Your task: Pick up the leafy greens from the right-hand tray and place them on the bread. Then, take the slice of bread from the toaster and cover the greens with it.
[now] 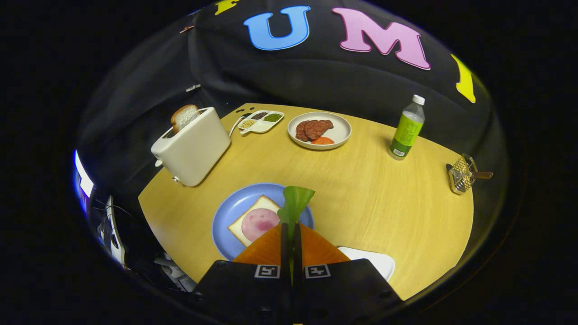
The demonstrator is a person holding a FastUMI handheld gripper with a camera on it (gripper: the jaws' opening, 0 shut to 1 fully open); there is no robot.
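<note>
A: Holding what?

B: Holding the greens point(295, 203). Tool point(291, 234) pressed together on the stalk end, both orange fingers point(266, 248) pinching it. Leaf sticking up just past the tips.

A: Where now?

B: Up over the blue plate point(226, 216), near side of the worktop point(370, 198). Bread point(241, 228) lying flat on the plate, just left of the fingers. Pink ham point(258, 224) on top of it. Leaf above the right edge of the plate, not yet on the bread.

A: Heavy?

B: Looks very light. Thin, soft, floppy. Probably bends when let go. Easy to crush, so only a gentle pinch. Best held low on the stalk, as now, with the wide part free to drop flat.

A: Next?

B: Probably a small move left, then down, then fingers apart. Might land crooked or cling to a finger.

A: And the other bread?

B: Slice point(184, 117) poking out of the toaster point(192, 149), far left. Looks light and a bit stiff, but crumbly. Best taken by the top crust, one finger on each flat side. Not too hard a squeeze.

A: Anything else around?

B: White tray point(375, 262) near, right of the tool. Plate of meat point(338, 131) far. Bottle point(407, 128) far right.
</note>
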